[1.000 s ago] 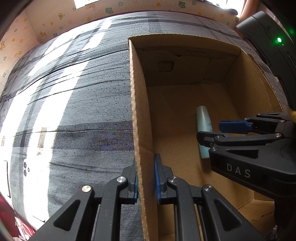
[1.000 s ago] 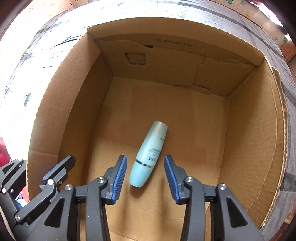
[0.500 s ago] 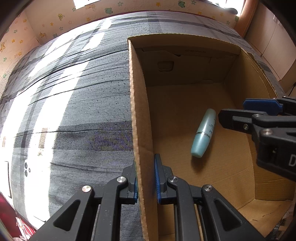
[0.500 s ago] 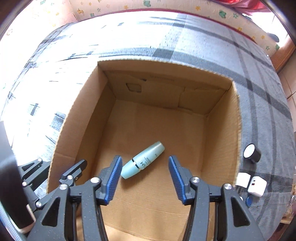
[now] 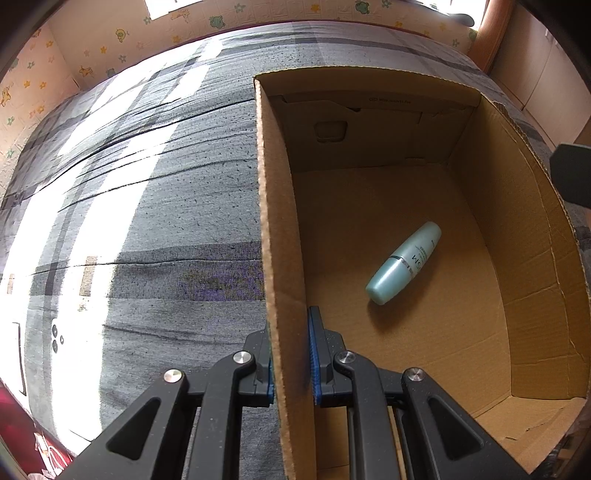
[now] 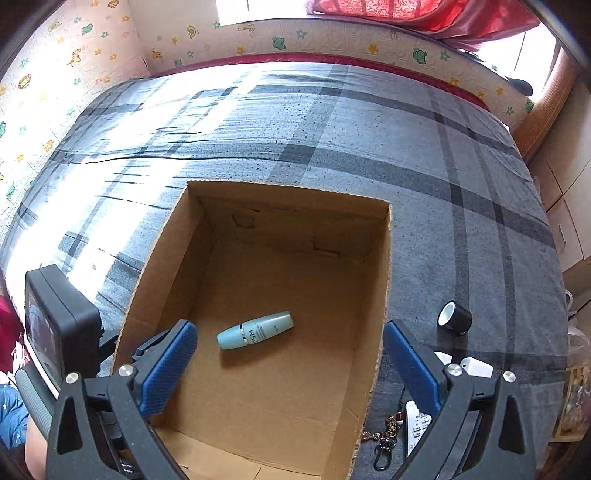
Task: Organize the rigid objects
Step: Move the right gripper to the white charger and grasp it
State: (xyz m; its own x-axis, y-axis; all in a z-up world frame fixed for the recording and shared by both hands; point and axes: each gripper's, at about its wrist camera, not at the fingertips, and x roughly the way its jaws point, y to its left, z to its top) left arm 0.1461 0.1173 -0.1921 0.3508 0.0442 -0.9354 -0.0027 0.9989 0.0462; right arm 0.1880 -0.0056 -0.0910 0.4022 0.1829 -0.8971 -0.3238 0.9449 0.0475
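lifted clear of the box [image 6: 384, 258], the right hand-held gripper [image 6: 290, 365] is opening empty, bottle [image 6: 255, 330] dropped inside; left hand-held gripper [image 5: 290, 363] clamps the wall, tape roll [image 6: 455, 318] waits on the bed [image 6: 369, 129].

Bed cover [image 6: 369, 140]: grey plaid fabric, lying flat, catching bright window light on its left part. Padded wall panel [image 6: 280, 40]: cream, showing printed frogs, stars and giraffes, running along the far edge of the bed. Red fabric [image 6: 424, 14]: hanging above the panel at top right. Wooden post [image 6: 543, 110]: standing at the far right corner.
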